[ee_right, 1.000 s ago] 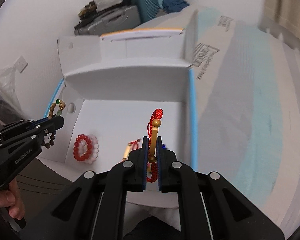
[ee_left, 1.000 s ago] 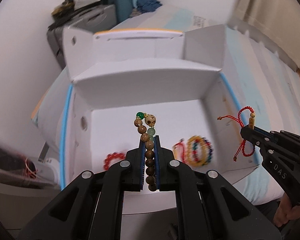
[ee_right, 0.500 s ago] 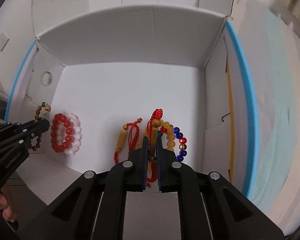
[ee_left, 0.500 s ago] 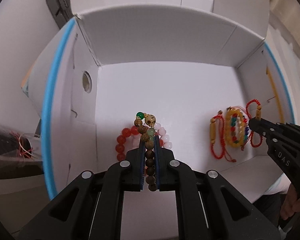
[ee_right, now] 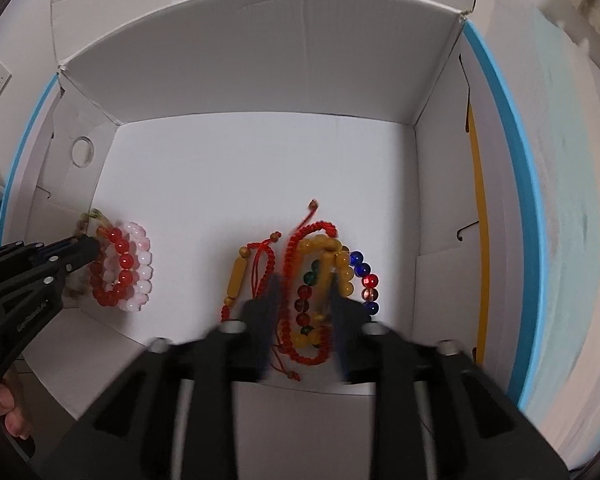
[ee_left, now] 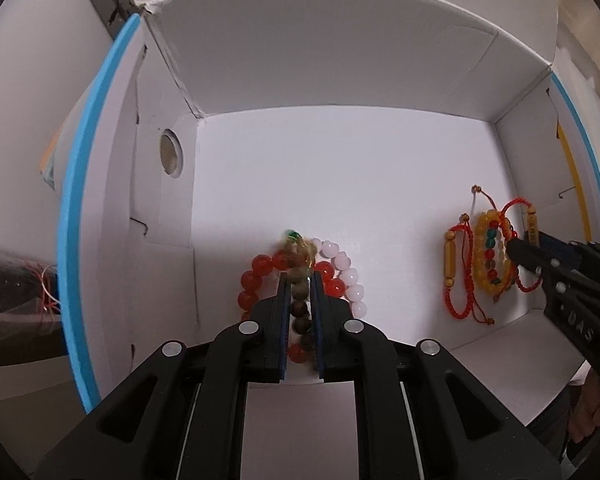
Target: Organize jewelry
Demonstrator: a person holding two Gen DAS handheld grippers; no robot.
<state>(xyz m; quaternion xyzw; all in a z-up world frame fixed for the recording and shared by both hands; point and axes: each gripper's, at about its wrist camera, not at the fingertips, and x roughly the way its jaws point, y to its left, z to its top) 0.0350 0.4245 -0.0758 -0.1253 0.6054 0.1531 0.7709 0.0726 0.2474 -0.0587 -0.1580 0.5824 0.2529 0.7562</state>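
I am dropping bracelets into the white box [ee_left: 340, 60]. My right claw [ee_right: 302, 300] has just been opening over the red cord bracelet [ee_right: 290, 280]; my left claw [ee_left: 300, 280] grips the wooden bead bracelet [ee_left: 300, 300], to release next.

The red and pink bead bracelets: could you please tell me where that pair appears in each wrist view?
Left wrist view: red and pink bead bracelets lie low centre on the box floor, partly behind that claw's fingers.
Right wrist view: the pair lies at left, beside the other claw's tip.
Shared landmark: the round hole in the box's left wall.
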